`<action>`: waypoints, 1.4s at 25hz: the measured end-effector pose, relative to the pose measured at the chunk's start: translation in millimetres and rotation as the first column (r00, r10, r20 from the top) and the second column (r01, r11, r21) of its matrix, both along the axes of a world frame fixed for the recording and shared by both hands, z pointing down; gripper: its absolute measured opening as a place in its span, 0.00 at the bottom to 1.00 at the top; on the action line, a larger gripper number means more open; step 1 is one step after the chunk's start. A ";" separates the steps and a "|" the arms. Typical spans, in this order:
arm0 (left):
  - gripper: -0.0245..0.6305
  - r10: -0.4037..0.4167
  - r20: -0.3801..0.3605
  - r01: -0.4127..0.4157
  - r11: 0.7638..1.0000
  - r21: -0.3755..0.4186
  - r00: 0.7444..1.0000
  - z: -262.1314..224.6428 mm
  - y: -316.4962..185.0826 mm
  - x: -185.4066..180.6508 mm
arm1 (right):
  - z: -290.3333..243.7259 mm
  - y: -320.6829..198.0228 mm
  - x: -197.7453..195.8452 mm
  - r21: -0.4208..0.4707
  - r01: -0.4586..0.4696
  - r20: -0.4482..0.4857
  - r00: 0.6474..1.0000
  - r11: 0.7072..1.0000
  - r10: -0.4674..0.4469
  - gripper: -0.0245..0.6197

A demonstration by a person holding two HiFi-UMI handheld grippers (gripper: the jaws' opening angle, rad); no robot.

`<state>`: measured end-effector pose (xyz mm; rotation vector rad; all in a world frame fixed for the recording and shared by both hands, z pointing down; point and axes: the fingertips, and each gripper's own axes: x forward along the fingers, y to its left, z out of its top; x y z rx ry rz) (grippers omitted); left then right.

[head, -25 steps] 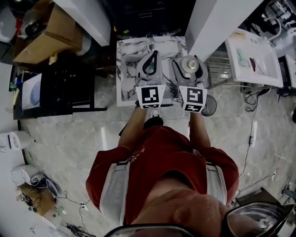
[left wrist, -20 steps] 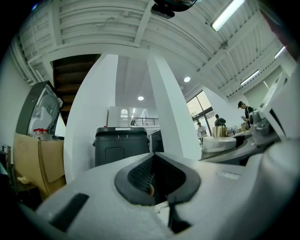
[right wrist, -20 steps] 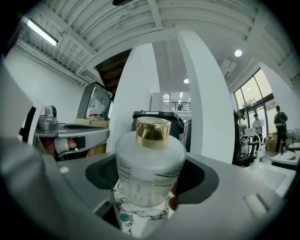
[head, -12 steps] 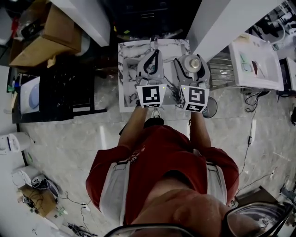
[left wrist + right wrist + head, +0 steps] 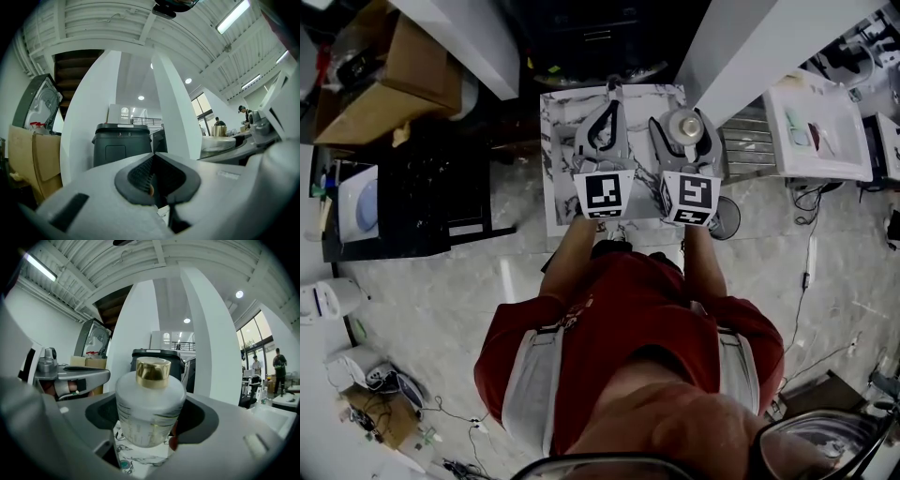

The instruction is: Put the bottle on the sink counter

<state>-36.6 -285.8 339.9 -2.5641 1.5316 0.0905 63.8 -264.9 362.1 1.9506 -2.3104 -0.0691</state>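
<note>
A frosted white bottle (image 5: 149, 411) with a gold cap stands upright between the jaws of my right gripper (image 5: 150, 427), which is shut on its body. From the head view the bottle's cap (image 5: 684, 125) shows from above, over the right part of the white marble sink counter (image 5: 558, 150), with my right gripper (image 5: 682, 117) around it. Whether the bottle touches the marble I cannot tell. My left gripper (image 5: 613, 96) hangs beside it over the counter's middle. In the left gripper view my left gripper (image 5: 154, 158) has its jaws together and holds nothing.
A black bin (image 5: 123, 143) stands behind the counter between two white pillars (image 5: 173, 108). Cardboard boxes (image 5: 394, 66) and a black rack (image 5: 422, 187) are at the left. At the right are a white table (image 5: 820, 122) and a dark round stool (image 5: 727, 216). A person (image 5: 279, 366) stands far off.
Both grippers have moved a little forward over the marble counter, side by side. The bottle stays in the right gripper's jaws, and the left jaws stay together.
</note>
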 end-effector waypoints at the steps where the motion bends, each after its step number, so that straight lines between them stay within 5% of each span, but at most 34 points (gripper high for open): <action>1: 0.04 0.003 -0.003 -0.003 1.000 0.001 1.000 -0.6 -1.1 -0.9 | -0.6 -0.2 -1.1 0.000 -0.003 -0.002 1.000 1.000 0.003 0.58; 14: 0.04 0.036 -0.013 -0.036 0.999 0.001 0.999 -1.8 0.9 8.3 | 0.8 3.9 3.6 -0.010 -0.033 -0.008 0.999 0.999 0.032 0.58; 35: 0.04 -0.089 0.024 0.089 0.996 -0.021 0.996 11.4 -46.0 39.1 | 25.3 -60.9 36.5 -0.059 0.097 0.007 0.995 0.994 -0.096 0.58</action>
